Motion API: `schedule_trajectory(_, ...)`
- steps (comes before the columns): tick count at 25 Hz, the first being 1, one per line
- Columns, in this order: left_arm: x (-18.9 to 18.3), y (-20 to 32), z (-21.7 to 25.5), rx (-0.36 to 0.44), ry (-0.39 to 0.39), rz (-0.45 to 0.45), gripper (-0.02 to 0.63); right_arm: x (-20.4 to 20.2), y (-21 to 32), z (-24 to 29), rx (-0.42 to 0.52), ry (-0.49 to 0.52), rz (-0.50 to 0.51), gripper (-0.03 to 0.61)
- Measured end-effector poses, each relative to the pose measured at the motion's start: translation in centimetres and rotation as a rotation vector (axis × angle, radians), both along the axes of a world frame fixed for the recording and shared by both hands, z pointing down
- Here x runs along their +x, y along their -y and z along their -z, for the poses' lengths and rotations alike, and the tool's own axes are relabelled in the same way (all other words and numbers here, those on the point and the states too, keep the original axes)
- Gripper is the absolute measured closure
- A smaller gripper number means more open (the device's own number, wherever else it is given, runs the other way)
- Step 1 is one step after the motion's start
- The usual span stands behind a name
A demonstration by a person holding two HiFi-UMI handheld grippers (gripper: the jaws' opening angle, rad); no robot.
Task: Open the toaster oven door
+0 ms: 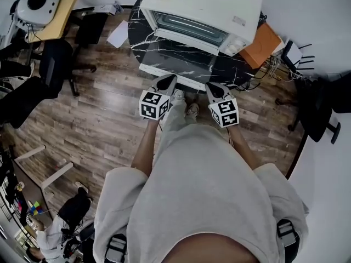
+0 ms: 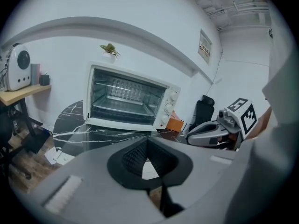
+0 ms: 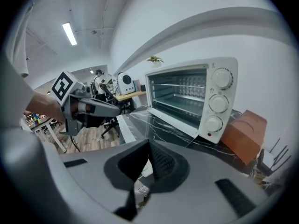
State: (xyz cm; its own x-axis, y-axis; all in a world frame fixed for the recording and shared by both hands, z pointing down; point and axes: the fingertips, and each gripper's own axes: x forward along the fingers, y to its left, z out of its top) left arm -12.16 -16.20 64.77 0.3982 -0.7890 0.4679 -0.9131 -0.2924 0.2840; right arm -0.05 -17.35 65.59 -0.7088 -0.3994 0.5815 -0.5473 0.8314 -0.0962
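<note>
Your grey shirt (image 1: 203,190) fills the foreground. Past it, your left gripper (image 1: 166,83) has its jaws pressed together on nothing, and your right gripper (image 1: 215,87) is likewise closed and empty. The 2 hover side by side near the front edge of the toaster oven door (image 1: 176,59), which lies folded down and open; neither touches it. Behind the door, the white toaster oven (image 1: 208,7) sits on a black marble table (image 1: 137,29), with 3 knobs (image 3: 218,101) down its right side and an orange box (image 1: 262,44) just beside it.
</note>
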Motion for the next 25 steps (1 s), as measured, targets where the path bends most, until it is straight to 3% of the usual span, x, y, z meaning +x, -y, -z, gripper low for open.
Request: schedule_trajectory(25, -1.3, 3.9, 6.4, 0.138, 0.016, 0.043, 0.604, 0.5, 6.1, 6.4, 0.153, 0.075, -0.063, 0.566)
